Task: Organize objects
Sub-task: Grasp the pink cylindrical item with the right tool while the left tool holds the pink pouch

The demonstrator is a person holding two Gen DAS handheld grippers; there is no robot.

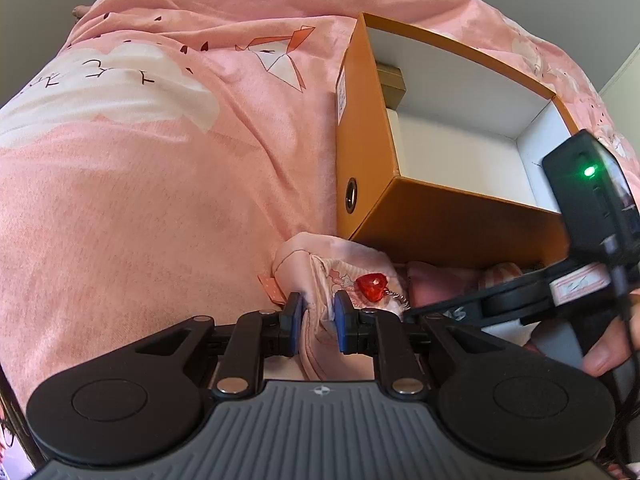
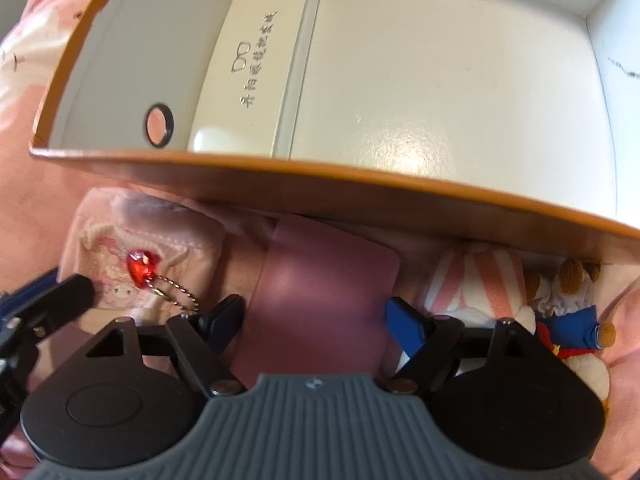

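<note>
The left gripper (image 1: pixel 317 322) is clenching the pink pouch (image 1: pixel 320 276) on the bed (image 1: pixel 140 184) beside the orange box (image 1: pixel 440 208). Only the right wrist view is showing the right gripper (image 2: pixel 316 324) released, straddling a mauve case (image 2: pixel 320 292), and a cream case (image 2: pixel 256 68) lying inside the box; a plush toy (image 2: pixel 560 308) is sitting partly hidden.

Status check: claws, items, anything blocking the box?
Left claw shut on pink pouch. Right claw open over mauve case. Orange box open, path unobstructed.
</note>
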